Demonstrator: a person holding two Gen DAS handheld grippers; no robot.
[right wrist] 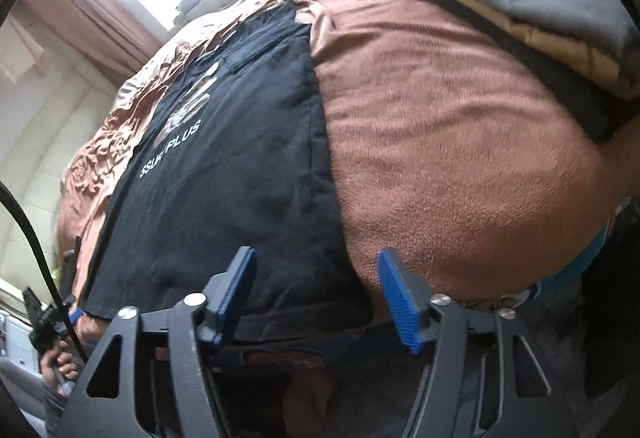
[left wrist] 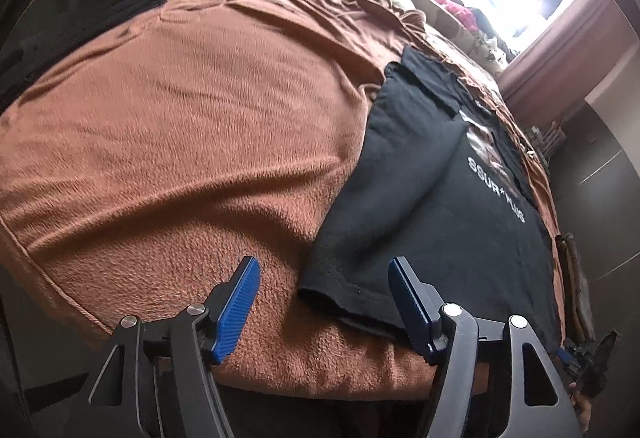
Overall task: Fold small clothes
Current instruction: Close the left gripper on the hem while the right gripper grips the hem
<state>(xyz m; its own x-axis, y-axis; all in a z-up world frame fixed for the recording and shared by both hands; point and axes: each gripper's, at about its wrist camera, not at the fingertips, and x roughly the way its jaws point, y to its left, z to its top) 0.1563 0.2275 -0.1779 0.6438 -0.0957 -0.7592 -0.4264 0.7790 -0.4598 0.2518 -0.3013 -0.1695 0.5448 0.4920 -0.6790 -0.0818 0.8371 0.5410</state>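
We see a black T-shirt (left wrist: 440, 206) lying flat on the bed, on top of a fuzzy brown blanket (left wrist: 192, 142). It has white letters and a picture on it, and its sides look folded in. The bottom edge of the shirt is closest to us.

Our left tongs (left wrist: 324, 302) tilt down over the shirt's near left corner. The jaws are partly open. The corner sits between the blue pads (left wrist: 236, 310), but they are not pinching it.

Our right tongs (right wrist: 316, 298) tilt down over the near right corner (right wrist: 320, 270) of the shirt. They are partly open too and hold nothing.

In the right wrist view, a hand (right wrist: 60, 362) grips the other tool's handle at the far left.

A pile of dark clothes (left wrist: 80, 18) lies further off on the bed.
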